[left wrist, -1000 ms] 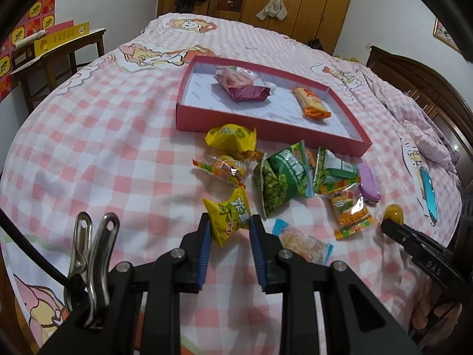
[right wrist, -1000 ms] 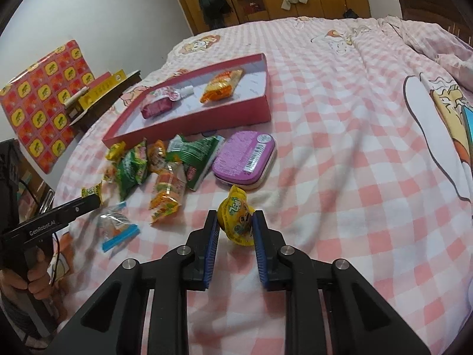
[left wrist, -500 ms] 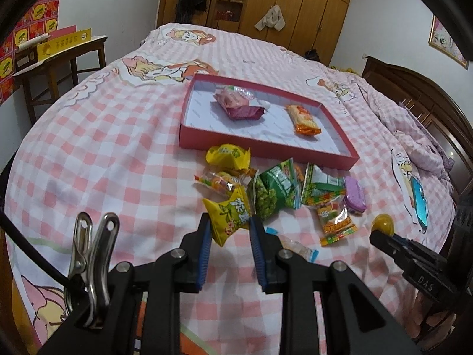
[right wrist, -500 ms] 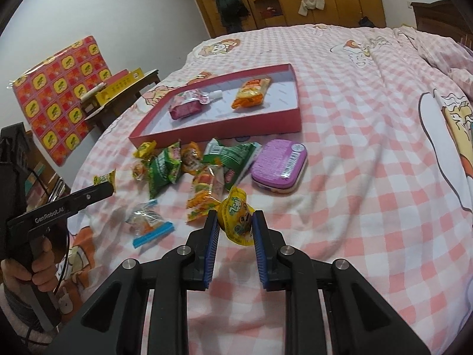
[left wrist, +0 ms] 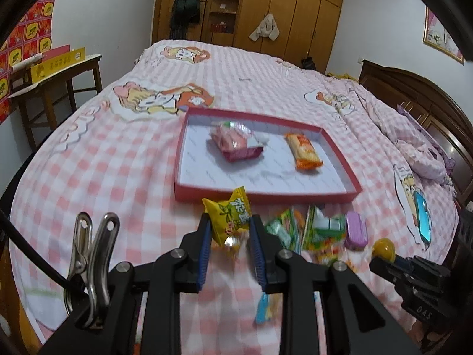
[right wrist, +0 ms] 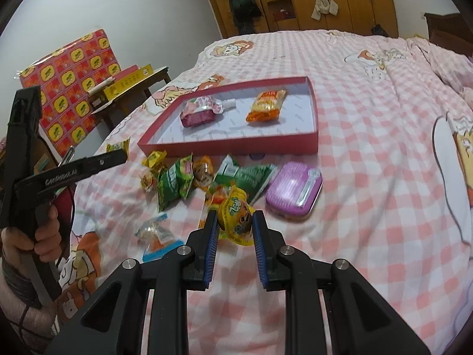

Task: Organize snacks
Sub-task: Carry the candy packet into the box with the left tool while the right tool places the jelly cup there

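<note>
My left gripper (left wrist: 230,224) is shut on a yellow snack packet (left wrist: 229,217) and holds it above the bed, just short of the red tray (left wrist: 266,196). My right gripper (right wrist: 235,220) is shut on a round yellow jelly cup (right wrist: 236,217), lifted above the loose snack pile (right wrist: 183,182). The tray (right wrist: 230,145) holds a pink packet (left wrist: 236,145) and an orange packet (left wrist: 303,152). The left gripper with its packet also shows in the right wrist view (right wrist: 116,153). The right gripper with its jelly cup shows in the left wrist view (left wrist: 384,250).
A purple tin (right wrist: 292,188) lies right of the pile, and a blue-edged clear packet (right wrist: 156,235) lies near me. A wooden side table (left wrist: 56,77) with yellow boxes stands left of the bed. A wooden headboard (left wrist: 419,103) is at the right.
Both grippers have risen with their snacks and moved forward toward the tray. The pile and the tray's contents have not moved.
</note>
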A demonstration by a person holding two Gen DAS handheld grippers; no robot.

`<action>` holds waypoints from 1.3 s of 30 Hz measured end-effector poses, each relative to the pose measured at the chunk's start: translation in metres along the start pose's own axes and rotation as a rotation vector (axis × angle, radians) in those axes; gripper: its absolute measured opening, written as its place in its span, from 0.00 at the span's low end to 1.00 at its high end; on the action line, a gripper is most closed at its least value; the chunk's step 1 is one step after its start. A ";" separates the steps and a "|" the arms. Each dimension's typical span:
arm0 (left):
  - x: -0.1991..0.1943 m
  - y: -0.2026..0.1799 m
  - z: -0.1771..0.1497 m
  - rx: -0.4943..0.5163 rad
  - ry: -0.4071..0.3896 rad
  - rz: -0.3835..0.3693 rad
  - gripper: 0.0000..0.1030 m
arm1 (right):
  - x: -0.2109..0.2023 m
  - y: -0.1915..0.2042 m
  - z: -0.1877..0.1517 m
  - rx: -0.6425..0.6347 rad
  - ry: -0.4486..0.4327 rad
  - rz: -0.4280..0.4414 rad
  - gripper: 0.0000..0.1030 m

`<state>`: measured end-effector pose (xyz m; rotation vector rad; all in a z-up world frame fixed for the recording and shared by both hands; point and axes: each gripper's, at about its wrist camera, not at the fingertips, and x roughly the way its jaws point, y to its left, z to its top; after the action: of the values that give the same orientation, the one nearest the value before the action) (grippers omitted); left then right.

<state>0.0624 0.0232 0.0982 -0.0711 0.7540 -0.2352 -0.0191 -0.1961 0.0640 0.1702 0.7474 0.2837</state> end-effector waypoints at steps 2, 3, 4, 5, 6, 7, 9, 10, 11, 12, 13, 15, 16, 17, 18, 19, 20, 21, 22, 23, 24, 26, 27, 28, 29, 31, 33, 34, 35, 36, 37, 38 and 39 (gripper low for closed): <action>0.005 0.000 0.009 0.004 -0.006 0.004 0.26 | 0.001 -0.001 0.007 -0.006 -0.002 -0.003 0.23; 0.008 0.000 0.014 0.007 -0.008 0.004 0.26 | 0.001 -0.002 0.009 -0.006 -0.004 -0.003 0.23; 0.011 0.000 0.018 0.008 -0.010 0.002 0.26 | 0.001 -0.003 0.013 -0.008 -0.005 -0.004 0.23; 0.014 0.000 0.021 0.010 -0.012 -0.001 0.26 | 0.001 -0.004 0.017 -0.011 -0.008 -0.006 0.23; 0.017 0.000 0.024 0.013 -0.015 -0.003 0.26 | 0.002 -0.004 0.020 -0.015 -0.012 -0.009 0.23; 0.021 0.000 0.028 0.018 -0.017 -0.003 0.26 | 0.002 -0.004 0.026 -0.023 -0.017 -0.016 0.23; 0.030 0.000 0.033 0.023 -0.015 0.006 0.26 | 0.004 -0.004 0.033 -0.034 -0.023 -0.026 0.23; 0.036 0.001 0.037 0.022 -0.013 0.014 0.26 | 0.006 -0.005 0.039 -0.039 -0.027 -0.034 0.23; 0.042 0.001 0.040 0.024 -0.009 0.018 0.26 | 0.007 -0.005 0.042 -0.042 -0.028 -0.038 0.23; 0.048 0.002 0.043 0.026 -0.004 0.020 0.26 | 0.010 -0.006 0.046 -0.044 -0.030 -0.044 0.23; 0.054 0.002 0.044 0.030 0.000 0.022 0.26 | 0.014 -0.006 0.052 -0.043 -0.029 -0.051 0.23; 0.067 0.005 0.047 0.031 0.016 0.028 0.26 | 0.021 -0.006 0.060 -0.043 -0.025 -0.057 0.23; 0.073 0.007 0.048 0.028 0.024 0.029 0.26 | 0.024 -0.007 0.062 -0.043 -0.026 -0.059 0.23; 0.080 0.010 0.049 0.018 0.037 0.029 0.26 | 0.027 -0.007 0.065 -0.042 -0.027 -0.062 0.23; 0.084 0.012 0.049 0.011 0.046 0.029 0.26 | 0.030 -0.008 0.070 -0.040 -0.028 -0.064 0.23; 0.088 0.015 0.049 -0.001 0.054 0.033 0.26 | 0.033 -0.008 0.072 -0.038 -0.028 -0.067 0.23; 0.093 0.018 0.048 -0.014 0.062 0.040 0.26 | 0.036 -0.010 0.076 -0.036 -0.029 -0.072 0.23; 0.096 0.020 0.047 -0.026 0.069 0.045 0.26 | 0.040 -0.011 0.079 -0.034 -0.026 -0.077 0.23; 0.099 0.023 0.046 -0.037 0.076 0.044 0.26 | 0.045 -0.012 0.082 -0.032 -0.022 -0.081 0.23; 0.101 0.024 0.045 -0.041 0.079 0.043 0.26 | 0.049 -0.014 0.085 -0.030 -0.018 -0.086 0.23; 0.103 0.025 0.043 -0.039 0.079 0.046 0.26 | 0.052 -0.015 0.086 -0.029 -0.014 -0.090 0.23; 0.105 0.024 0.041 -0.020 0.079 0.055 0.26 | 0.059 -0.019 0.089 -0.028 -0.010 -0.102 0.23; 0.106 0.024 0.041 -0.015 0.079 0.059 0.26 | 0.063 -0.021 0.091 -0.027 -0.008 -0.110 0.23; 0.107 0.024 0.040 -0.011 0.078 0.065 0.26 | 0.066 -0.023 0.092 -0.024 -0.006 -0.115 0.23; 0.108 0.024 0.039 -0.010 0.077 0.068 0.26 | 0.069 -0.025 0.092 -0.021 -0.003 -0.119 0.23; 0.109 0.023 0.037 -0.008 0.078 0.071 0.26 | 0.076 -0.031 0.093 -0.008 0.005 -0.121 0.23; 0.110 0.023 0.036 -0.003 0.080 0.077 0.26 | 0.086 -0.038 0.093 0.007 0.022 -0.127 0.23; 0.111 0.022 0.034 0.003 0.085 0.083 0.26 | 0.089 -0.040 0.092 0.012 0.032 -0.133 0.23; 0.111 0.021 0.034 0.006 0.089 0.085 0.26 | 0.094 -0.043 0.091 0.019 0.049 -0.144 0.23; 0.111 0.020 0.033 0.012 0.095 0.088 0.26 | 0.099 -0.046 0.090 0.026 0.071 -0.148 0.23; 0.111 0.018 0.032 0.023 0.097 0.093 0.26 | 0.103 -0.048 0.088 0.033 0.090 -0.152 0.23; 0.111 0.015 0.032 0.035 0.102 0.102 0.26 | 0.104 -0.049 0.087 0.036 0.098 -0.156 0.23; 0.111 0.014 0.032 0.043 0.110 0.110 0.26 | 0.105 -0.048 0.086 0.034 0.101 -0.161 0.23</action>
<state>0.1651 0.0095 0.0445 0.0245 0.8590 -0.1513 0.1228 -0.2137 0.0468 0.1278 0.8618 0.1268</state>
